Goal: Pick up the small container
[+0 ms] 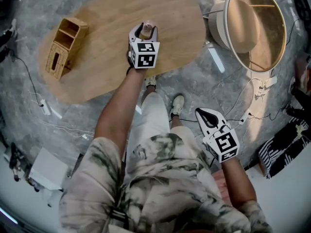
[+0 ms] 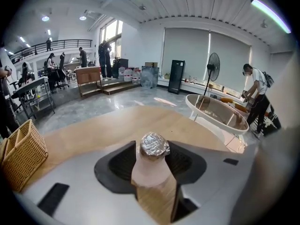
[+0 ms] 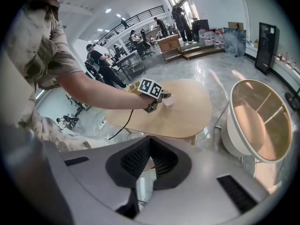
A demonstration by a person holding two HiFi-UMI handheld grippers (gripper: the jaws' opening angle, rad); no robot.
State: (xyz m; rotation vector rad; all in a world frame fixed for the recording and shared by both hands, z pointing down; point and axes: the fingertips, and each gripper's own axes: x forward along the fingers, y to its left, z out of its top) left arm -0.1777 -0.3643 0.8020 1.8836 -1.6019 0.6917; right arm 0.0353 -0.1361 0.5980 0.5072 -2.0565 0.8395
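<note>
Tongs: two pairs, one per hand, both with marker cubes.

1. Wicker organiser basket (image 1: 65, 45), with open compartments, standing near the left end of the wooden oval surface (image 1: 107, 62), well apart from all else on it.

2. Left tongs (image 1: 146, 29), held at arm's length over the middle of the surface, toward its right end. They are closed on the small container (image 2: 151, 170), with a ridged black pad against each side of it.

3. Small container: pale pink body, narrower at the neck, capped with crumpled foil lid (image 2: 154, 144). It stands upright between the left pads, over the surface, right of centre and away from every edge. Whether its base touches the wood cannot be told.

4. Person's shoes (image 1: 177, 103), light-coloured, on the grey marbled floor (image 1: 228, 81) just off the near edge of the surface.

5. Right tongs (image 1: 200, 112), held low beside the person's right leg, off the surface and over the floor. Their tips are together, with nothing between them.

6. Round white-rimmed side table (image 1: 255, 25), on the floor past the right end of the surface, not touching it.

7. Black-and-white striped item (image 1: 284, 149), on the floor at far right; its kind cannot be told.
</note>
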